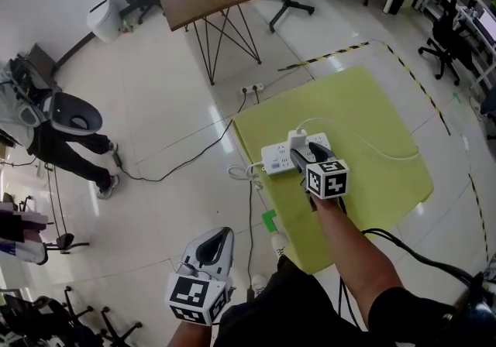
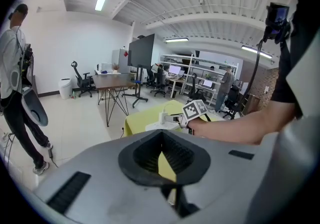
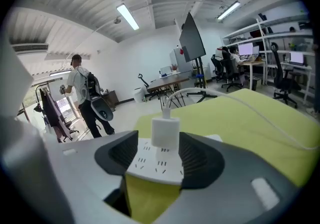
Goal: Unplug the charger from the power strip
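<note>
**A:** Left side first. Where is the left grey-and-white hand-held gripper [image 1: 225,233]?

**B:** It is low at the near edge, off the table and well apart from the work. In its own view the ribbed black pads [image 2: 175,155] come together at the tips and hold nothing. Only a sliver of yellow shows behind them.

**A:** And the target?

**B:** A flat white plastic power strip [image 1: 280,158] lies on the matte yellow-green table cover [image 1: 372,105]. Its long axis runs across the head view. The small white blocky charger [image 3: 165,130] stands upright in it, still plugged in, towards the strip's right half. It has smooth, hard faces and rounded corners.

**A:** How does it sit relative to the right gripper [image 1: 308,153]?

**B:** It is straight ahead, between the jaws. They stand wide, with a gap on each side of the charger, so the ribbed pads [image 3: 197,155] are not on it yet. This hand is much the nearer one.

**A:** What is further right?

**B:** A thin white cable [image 1: 387,153] leaves the charger's top and loops loosely over the cover.

**A:** What does the next move turn on?

**B:** My judgement is that the jaws should close squarely on the charger's flat sides, then pull up along its upright axis. The strip is light and may lift with it, since the left hand is too far off to steady it.
</note>
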A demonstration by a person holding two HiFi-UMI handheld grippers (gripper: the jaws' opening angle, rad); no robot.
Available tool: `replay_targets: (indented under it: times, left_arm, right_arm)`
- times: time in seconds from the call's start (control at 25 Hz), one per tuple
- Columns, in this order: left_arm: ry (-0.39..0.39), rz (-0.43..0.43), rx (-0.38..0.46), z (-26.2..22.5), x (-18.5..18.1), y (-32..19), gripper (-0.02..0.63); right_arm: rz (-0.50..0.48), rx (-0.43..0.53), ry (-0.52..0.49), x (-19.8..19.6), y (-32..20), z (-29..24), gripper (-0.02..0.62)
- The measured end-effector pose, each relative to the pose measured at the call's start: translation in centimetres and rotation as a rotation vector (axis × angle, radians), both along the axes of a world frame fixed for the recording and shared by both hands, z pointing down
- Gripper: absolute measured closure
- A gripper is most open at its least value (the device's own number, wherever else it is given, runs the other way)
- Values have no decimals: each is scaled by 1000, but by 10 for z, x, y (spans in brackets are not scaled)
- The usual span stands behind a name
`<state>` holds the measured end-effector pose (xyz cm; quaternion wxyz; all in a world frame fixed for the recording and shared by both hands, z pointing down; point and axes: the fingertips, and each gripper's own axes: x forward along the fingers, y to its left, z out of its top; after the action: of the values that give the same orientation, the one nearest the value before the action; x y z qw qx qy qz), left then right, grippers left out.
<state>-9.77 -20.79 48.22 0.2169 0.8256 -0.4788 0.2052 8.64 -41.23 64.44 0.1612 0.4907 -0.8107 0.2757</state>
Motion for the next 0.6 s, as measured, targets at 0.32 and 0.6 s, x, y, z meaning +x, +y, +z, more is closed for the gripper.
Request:
replay_targets:
  times: [0.32, 0.6]
  left_arm:
    - [3, -37, -33, 6, -4, -8, 600]
    - [-1, -63, -39, 11, -14, -7, 600]
  right_arm:
    - [7, -10, 11, -7, -36, 15, 287]
    - [8, 5, 79, -15, -49, 25, 309]
